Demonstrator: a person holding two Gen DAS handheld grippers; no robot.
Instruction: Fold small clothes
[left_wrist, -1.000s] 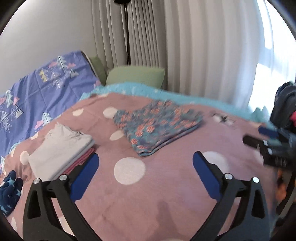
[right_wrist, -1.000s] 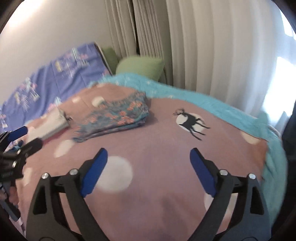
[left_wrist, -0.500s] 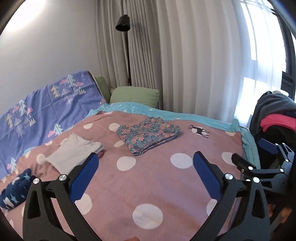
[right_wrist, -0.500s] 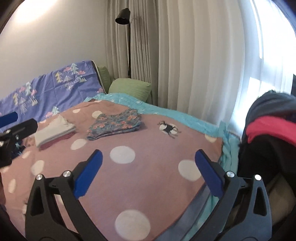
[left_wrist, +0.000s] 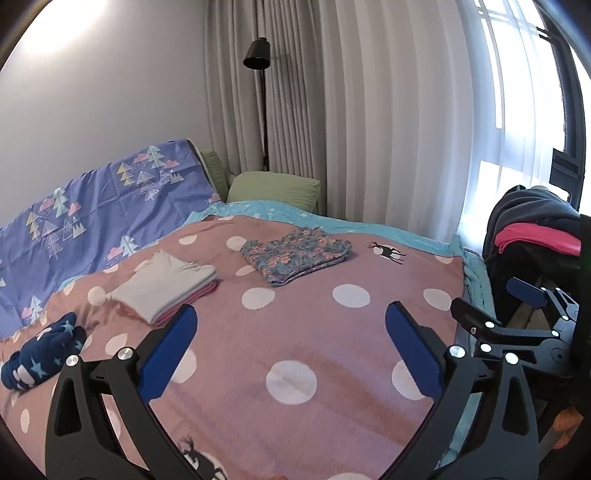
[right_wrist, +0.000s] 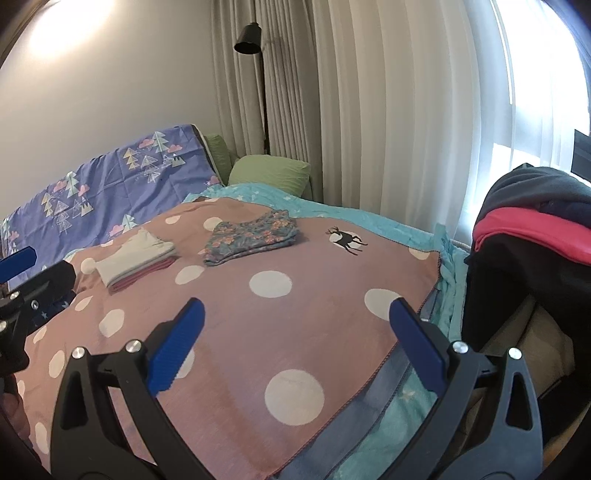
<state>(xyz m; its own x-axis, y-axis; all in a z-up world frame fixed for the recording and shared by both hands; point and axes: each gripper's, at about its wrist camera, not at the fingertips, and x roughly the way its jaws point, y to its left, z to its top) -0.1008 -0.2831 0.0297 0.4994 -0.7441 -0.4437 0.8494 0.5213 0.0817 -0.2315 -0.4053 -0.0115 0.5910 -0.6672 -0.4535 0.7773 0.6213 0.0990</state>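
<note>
A folded floral garment (left_wrist: 297, 254) (right_wrist: 253, 236) lies on the far part of the pink dotted blanket (left_wrist: 295, 325) (right_wrist: 266, 325). To its left sits a folded grey top on a pink piece (left_wrist: 168, 286) (right_wrist: 138, 260). A dark blue starred cloth (left_wrist: 42, 354) is bunched at the left edge. My left gripper (left_wrist: 290, 345) hangs open over the near blanket with nothing between its fingers. My right gripper (right_wrist: 295, 338) is open and empty too, near the bed's right edge. Each gripper shows at the side of the other's view.
A purple tree-print quilt (left_wrist: 92, 214) covers the bed's left side, with green pillows (left_wrist: 275, 186) at the head. A black floor lamp (left_wrist: 258, 74) stands against the curtains. Dark and red clothes (right_wrist: 532, 229) are piled on a rack right of the bed.
Both grippers have pulled back and risen away from the folded floral garment, which now lies far off. More of the bed, the lamp and the clothes pile has come into view.
</note>
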